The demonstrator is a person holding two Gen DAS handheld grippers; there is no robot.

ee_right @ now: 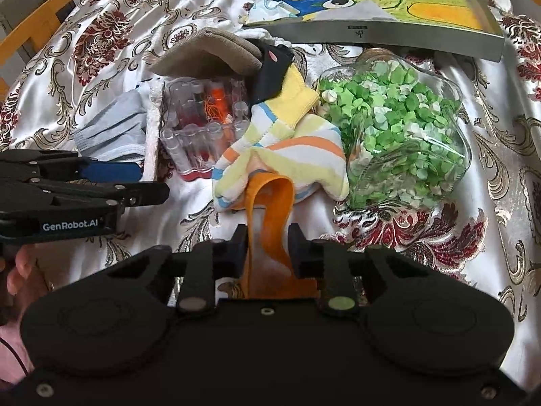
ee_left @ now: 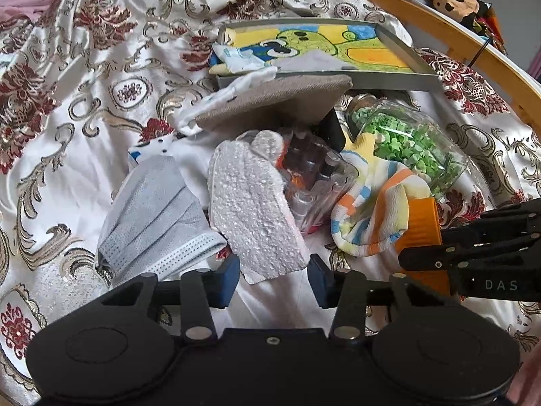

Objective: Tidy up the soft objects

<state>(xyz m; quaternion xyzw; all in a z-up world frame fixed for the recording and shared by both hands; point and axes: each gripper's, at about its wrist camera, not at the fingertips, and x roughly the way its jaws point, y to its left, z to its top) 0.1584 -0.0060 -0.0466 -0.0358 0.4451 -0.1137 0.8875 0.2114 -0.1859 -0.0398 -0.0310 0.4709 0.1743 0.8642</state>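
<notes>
The right gripper (ee_right: 267,247) is seen from its own camera with its black fingers set on either side of the orange cuff of a striped sock (ee_right: 287,155); whether the cuff is truly pinched or only framed cannot be told. The cuff is drawn toward the camera, probably so the sock can be lifted clear of the heap. The left gripper (ee_left: 274,279) is held spread, its blue pads on either side of the lower edge of a white textured cloth (ee_left: 250,209), not yet closed on it. A grey face mask (ee_left: 159,206) lies just beside that cloth. The soft things are piled on a patterned satin bedspread (ee_left: 84,77), mixed with a clear plastic vial box (ee_right: 199,118) and a glass jar of green paper stars (ee_right: 399,135). A tan pad (ee_left: 274,105) rests atop the pile, near a metal tray (ee_right: 372,34) that holds a cartoon drawing.
</notes>
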